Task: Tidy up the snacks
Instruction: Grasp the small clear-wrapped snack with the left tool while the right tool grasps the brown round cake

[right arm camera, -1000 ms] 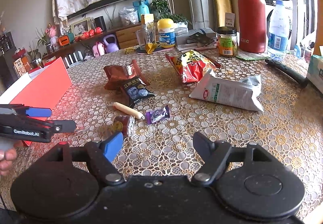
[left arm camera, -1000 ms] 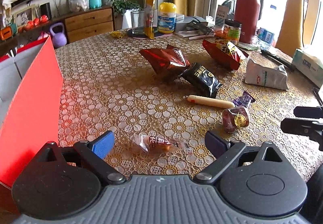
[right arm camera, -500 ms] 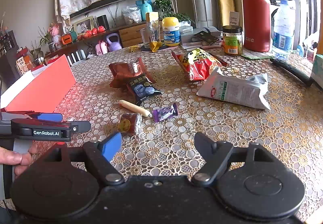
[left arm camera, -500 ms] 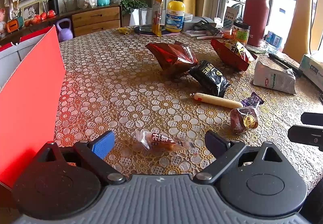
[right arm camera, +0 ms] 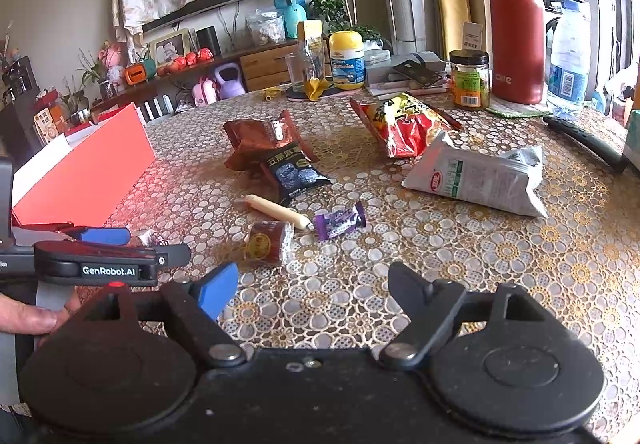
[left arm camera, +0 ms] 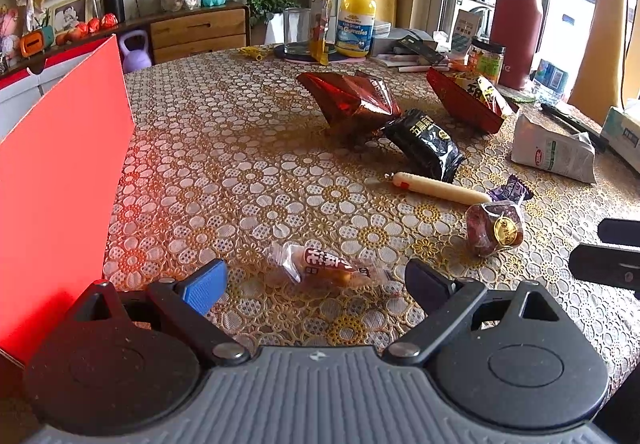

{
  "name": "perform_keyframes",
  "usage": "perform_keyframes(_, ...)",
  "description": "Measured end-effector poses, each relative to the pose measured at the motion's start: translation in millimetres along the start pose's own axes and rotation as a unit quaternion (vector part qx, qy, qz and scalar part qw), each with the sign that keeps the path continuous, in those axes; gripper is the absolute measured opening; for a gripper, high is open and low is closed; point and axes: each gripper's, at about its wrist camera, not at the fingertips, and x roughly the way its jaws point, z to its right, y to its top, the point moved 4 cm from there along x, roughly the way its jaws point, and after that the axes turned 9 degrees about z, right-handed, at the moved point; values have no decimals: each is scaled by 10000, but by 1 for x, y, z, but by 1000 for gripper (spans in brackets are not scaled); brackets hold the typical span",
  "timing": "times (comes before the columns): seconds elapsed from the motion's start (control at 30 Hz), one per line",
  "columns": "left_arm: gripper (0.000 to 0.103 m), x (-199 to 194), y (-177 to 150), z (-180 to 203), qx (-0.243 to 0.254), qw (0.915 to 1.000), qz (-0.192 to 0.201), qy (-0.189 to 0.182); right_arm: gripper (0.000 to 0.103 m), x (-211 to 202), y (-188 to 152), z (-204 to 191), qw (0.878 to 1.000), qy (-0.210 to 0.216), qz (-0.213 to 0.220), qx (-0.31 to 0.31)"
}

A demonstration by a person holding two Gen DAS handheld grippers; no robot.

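I hold both grippers tilted down over the bench (left arm camera: pixel 224 148). My left gripper (left arm camera: pixel 316 278) has its fingers spread, and a small clear-wrapped snack (left arm camera: pixel 328 266) lies on the bench between them, untouched, its long axis running across from one finger toward the other. My right gripper (right arm camera: pixel 314 286) is opening its fingers with nothing between them; just beyond its blue finger sits a round brown snack (right arm camera: pixel 269 242). Beyond that a sausage stick (right arm camera: pixel 278 210) lies slantwise, its far end pointing left, with a purple candy (right arm camera: pixel 340 221) just right of it. Farther ahead lie a black packet (right arm camera: pixel 296 174) and a red-brown bag (right arm camera: pixel 260 138). A red box (left arm camera: pixel 60 180) stands left of my left fingers.
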Motion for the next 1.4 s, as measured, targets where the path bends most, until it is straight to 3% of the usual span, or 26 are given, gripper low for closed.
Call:
perform_keyframes(0.13,89,0,1,1,13,10000,57,17,82,4,0,-3,10000,16,1,-16)
perform_keyframes(0.4,51,-2,2,1,162,9996,196,86,82,13,-3,-9,10000,42,-41,-61)
perform_keyframes(0.8,38,-6,0,-1,196,9993,325,66,81,35,2,-27,9993,18,116,-367)
perform_keyframes(1.07,36,-13,2,-4,195,9990,394,53,55,55,0,-34,9988,-88,75,-481)
perform_keyframes(1.3,36,-20,4,-3,239,9986,469,-4,42,62,-3,-37,9983,-210,16,-545)
perform_keyframes(1.37,36,-23,5,-2,271,9983,509,-22,30,62,-3,-38,9984,-187,37,-527)
perform_keyframes(1.4,36,-25,5,-3,262,9983,525,-33,29,61,-3,-39,9983,-206,52,-547)
